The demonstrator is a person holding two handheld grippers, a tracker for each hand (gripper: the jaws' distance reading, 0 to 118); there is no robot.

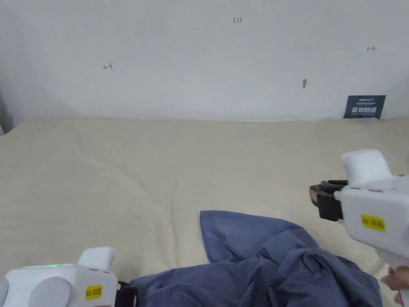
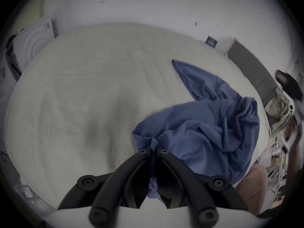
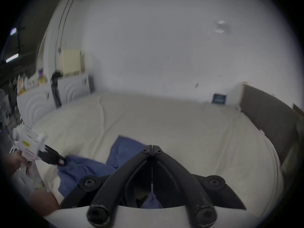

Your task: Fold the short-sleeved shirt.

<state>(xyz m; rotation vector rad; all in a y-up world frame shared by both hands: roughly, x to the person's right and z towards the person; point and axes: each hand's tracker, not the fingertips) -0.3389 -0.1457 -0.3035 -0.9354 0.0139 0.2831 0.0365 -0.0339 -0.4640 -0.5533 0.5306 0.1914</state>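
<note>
Shirt [image 1: 279,264] crumpled at 5 o'clock on bed [image 1: 120,180], unfolded (nothing creased yet); we pinch fabric in left gripper [image 2: 153,151], right gripper [image 3: 152,151] closed, empty; all folds remain.

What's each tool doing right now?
Left tool: shut on the crumpled blue cotton short-sleeved shirt.
Right tool: shut, holding nothing, raised over the cream bedsheet.

A pen mark [image 1: 237,20] on the wall [image 1: 191,72] reads 1-23 (roughly); print on the blue sign [image 1: 364,106] is too small.
</note>
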